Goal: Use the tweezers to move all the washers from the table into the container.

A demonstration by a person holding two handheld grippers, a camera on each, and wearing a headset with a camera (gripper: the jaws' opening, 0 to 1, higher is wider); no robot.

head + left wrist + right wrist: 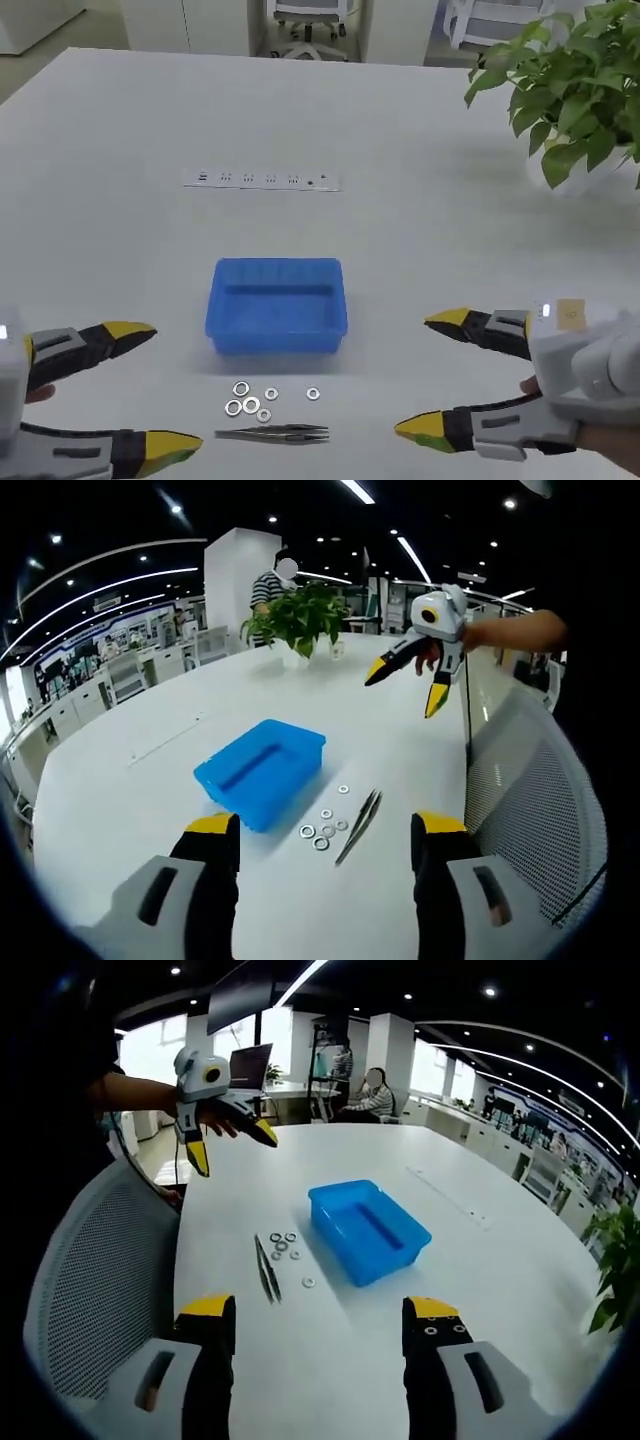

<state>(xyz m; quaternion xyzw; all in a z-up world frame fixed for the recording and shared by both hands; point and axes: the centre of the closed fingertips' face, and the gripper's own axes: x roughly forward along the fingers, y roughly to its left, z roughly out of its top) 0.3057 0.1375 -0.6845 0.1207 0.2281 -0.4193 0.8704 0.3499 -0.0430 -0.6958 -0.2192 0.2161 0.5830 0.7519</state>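
I am hovering the left gripper (172, 385) and right gripper (415, 375), both jaws wide and empty. Tweezers (272, 433) are lying on the surface (420, 230) just beside the washers (255, 398), near the container (277, 305). Judgement: I should be gripping across both tweezer arms, level.

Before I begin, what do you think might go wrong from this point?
1. The tweezers lie flat on the table just beside the washers. A pickup with the open right tool may nudge them and scatter the washers.
2. The washers are small, flat and mostly bunched close, so the tweezers could pinch two at once, or drop one short of the blue container.
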